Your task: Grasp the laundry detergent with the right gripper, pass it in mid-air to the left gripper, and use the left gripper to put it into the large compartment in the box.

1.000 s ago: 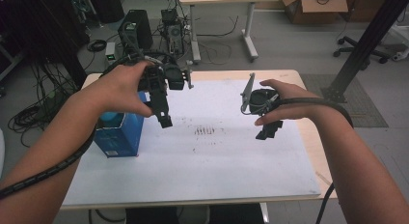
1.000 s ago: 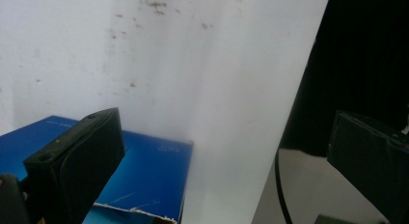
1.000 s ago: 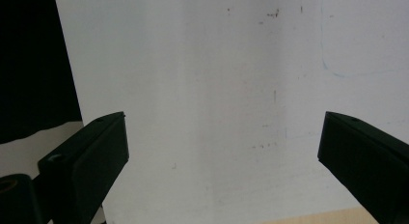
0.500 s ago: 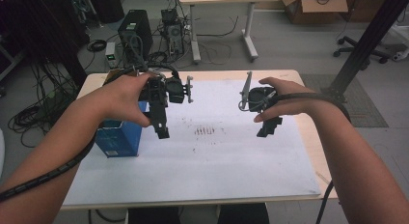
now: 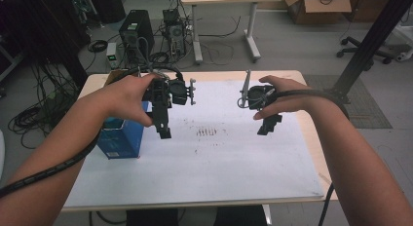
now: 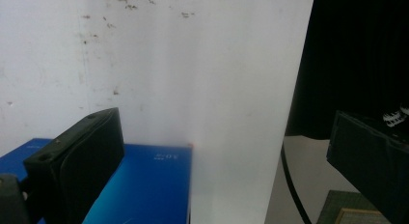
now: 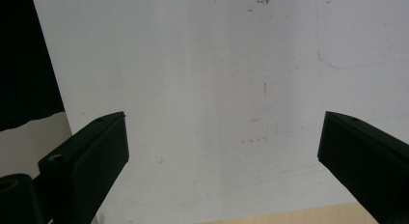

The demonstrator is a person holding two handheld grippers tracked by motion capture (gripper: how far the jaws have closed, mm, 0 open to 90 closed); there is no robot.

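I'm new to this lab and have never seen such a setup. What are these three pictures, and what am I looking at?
A person stands at a table and holds a hand tool with two black jaws in each hand; there is no robot arm. The high view looks down from above: the left gripper and the right gripper hover over a white sheet that covers the table. A blue box stands on the table by the left gripper. The other two pictures come from cameras riding on the grippers, looking along their jaws. Both sets of jaws stand wide apart and hold nothing.
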